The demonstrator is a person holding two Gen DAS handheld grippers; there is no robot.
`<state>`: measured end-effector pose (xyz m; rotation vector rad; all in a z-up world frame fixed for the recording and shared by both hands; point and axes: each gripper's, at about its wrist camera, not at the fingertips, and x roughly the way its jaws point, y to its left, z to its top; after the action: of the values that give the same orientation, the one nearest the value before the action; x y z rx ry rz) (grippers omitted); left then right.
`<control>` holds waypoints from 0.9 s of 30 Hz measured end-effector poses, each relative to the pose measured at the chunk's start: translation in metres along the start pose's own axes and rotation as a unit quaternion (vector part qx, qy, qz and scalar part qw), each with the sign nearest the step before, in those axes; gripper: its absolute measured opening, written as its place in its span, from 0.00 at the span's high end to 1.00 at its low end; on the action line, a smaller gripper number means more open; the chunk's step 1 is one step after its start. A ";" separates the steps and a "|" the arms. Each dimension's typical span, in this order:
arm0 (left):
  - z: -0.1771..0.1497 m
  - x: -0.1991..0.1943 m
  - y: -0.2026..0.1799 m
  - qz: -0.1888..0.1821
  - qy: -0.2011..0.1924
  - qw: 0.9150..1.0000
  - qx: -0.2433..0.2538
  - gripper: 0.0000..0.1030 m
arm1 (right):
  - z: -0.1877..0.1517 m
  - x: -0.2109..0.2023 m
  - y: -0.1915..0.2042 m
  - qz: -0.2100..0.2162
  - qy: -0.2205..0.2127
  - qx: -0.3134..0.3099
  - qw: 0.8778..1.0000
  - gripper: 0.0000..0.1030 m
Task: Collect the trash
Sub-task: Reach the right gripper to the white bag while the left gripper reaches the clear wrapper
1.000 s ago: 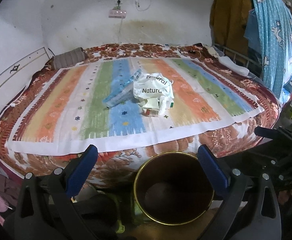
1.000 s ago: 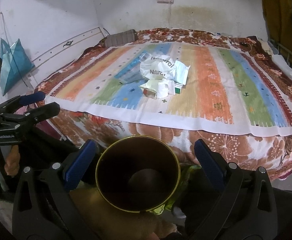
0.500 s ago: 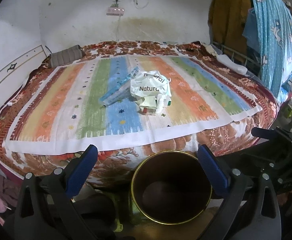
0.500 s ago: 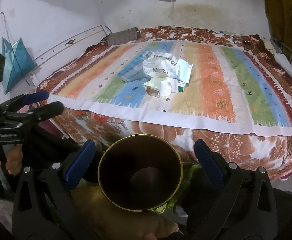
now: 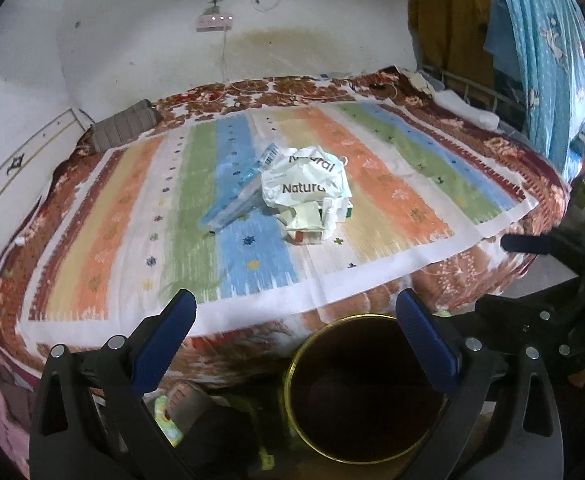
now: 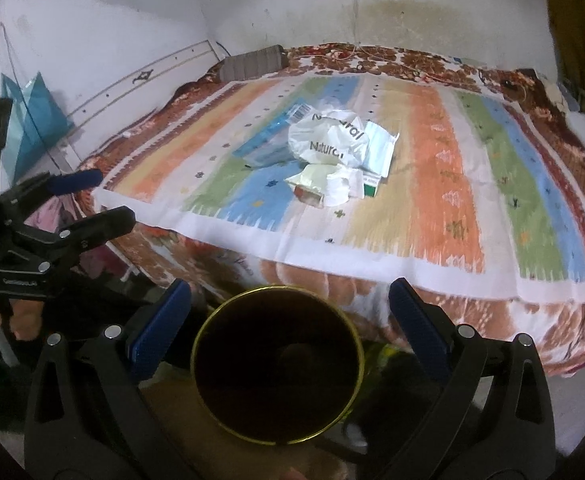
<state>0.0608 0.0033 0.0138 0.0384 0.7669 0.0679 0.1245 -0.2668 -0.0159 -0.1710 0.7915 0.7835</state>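
A pile of trash lies mid-bed on the striped cloth: a crumpled white "Natural" bag (image 5: 306, 180) (image 6: 324, 140), a blue plastic wrapper (image 5: 238, 196) (image 6: 270, 140) to its left, and small cartons and paper (image 5: 312, 222) (image 6: 328, 186) in front. A dark round bin with a gold rim (image 5: 366, 392) (image 6: 278, 364) stands on the floor before the bed. My left gripper (image 5: 294, 316) is open and empty above the bin's left side. My right gripper (image 6: 290, 304) is open and empty above the bin.
The bed (image 5: 92, 216) fills the room's middle, its near edge just beyond the bin. A grey pillow (image 5: 122, 130) lies at the far left. Clothes hang at right (image 5: 548, 52). A foot in a sandal (image 5: 180, 400) is beside the bin.
Both grippers have risen and tipped toward the bed, so the trash pile looks nearer. The left view has shifted left, putting the bin further right. Jaws stay open.
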 end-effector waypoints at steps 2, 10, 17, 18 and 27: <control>0.008 0.005 0.001 0.010 0.000 1.000 0.010 0.05 | 0.007 0.003 -0.003 -0.005 -0.001 -0.003 1.000 0.08; 0.042 0.044 0.016 0.001 0.024 1.000 0.005 0.05 | 0.041 0.027 -0.025 -0.009 0.012 0.031 0.999 0.08; 0.060 0.075 0.035 0.010 0.043 0.999 0.006 0.05 | 0.056 0.047 -0.034 -0.010 0.024 0.032 0.999 0.09; 0.063 0.079 0.037 0.008 0.046 0.999 0.006 0.05 | 0.059 0.050 -0.036 -0.007 0.023 0.034 0.999 0.09; 0.077 0.118 0.054 0.005 0.050 0.999 0.019 0.08 | 0.088 0.081 -0.045 0.005 0.018 0.021 1.000 0.09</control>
<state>0.1962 0.0648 -0.0097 0.0746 0.8682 0.0645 0.2418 -0.2161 -0.0158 -0.1433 0.8426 0.7752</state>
